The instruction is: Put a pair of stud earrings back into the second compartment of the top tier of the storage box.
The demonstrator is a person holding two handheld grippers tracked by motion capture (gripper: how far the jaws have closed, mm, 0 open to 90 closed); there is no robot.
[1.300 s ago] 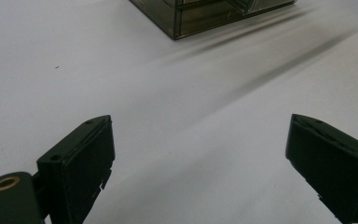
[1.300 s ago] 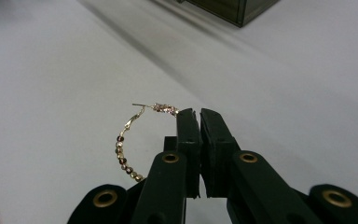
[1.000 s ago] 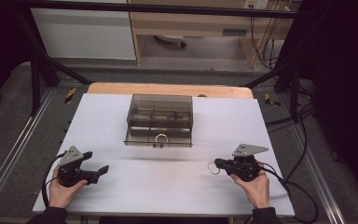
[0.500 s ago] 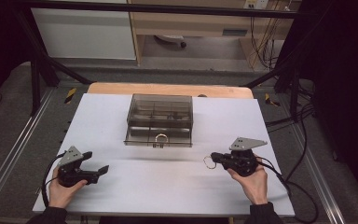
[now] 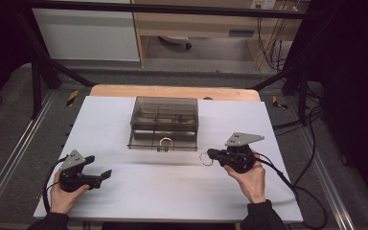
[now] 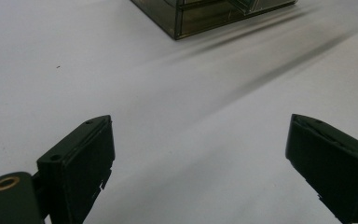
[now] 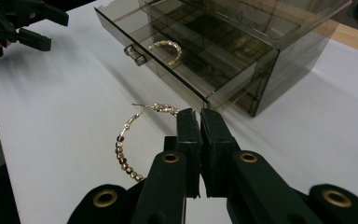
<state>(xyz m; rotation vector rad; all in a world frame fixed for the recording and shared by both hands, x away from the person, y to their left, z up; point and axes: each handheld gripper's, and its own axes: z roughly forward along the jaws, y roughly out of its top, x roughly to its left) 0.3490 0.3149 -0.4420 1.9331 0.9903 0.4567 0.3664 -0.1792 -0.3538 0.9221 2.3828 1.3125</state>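
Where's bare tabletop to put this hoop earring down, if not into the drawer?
Bare white table runs between the left gripper and right gripper, in front of the organiser box. Both sides of the box are free too. Tightest: the open drawer front, holding another hoop.

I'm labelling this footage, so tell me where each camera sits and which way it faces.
High view: above the person's side, looking forward and down at the table; both hands show.
Left gripper view: on the left gripper, jaws apart, facing the drawer box.
Right gripper view: on the right gripper, pinching a beaded hoop earring.
All share the box.
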